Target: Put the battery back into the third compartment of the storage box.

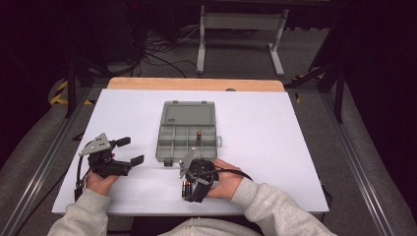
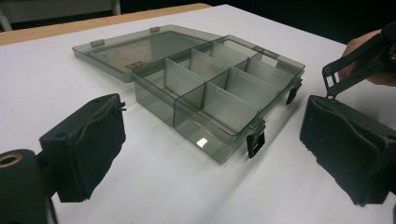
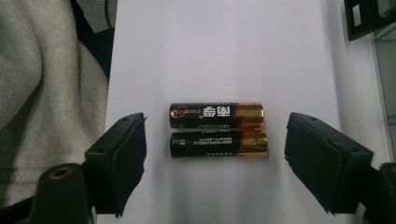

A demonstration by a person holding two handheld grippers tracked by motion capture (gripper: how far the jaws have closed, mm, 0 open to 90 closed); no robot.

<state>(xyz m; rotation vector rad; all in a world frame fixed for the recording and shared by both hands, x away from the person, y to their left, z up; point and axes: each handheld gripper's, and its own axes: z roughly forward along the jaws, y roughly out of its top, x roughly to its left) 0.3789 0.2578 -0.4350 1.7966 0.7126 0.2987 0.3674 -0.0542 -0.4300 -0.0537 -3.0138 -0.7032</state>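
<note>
Two batteries [image 3: 217,129] lie side by side, touching, on table [image 1: 275,147] near edge, just near of open box [image 1: 188,130]. Right gripper [image 3: 215,154] straddles them, jaws apart, not touching. Left gripper [image 2: 212,149] wide, empty, left of box.

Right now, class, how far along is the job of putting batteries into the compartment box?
Done: the compartment box lies open, with one battery already in a middle compartment. In hand: the right gripper sits over two batteries lying side by side on the table, its jaws apart and touching neither. Left: grasping and boxing both. The left gripper waits open.
</note>
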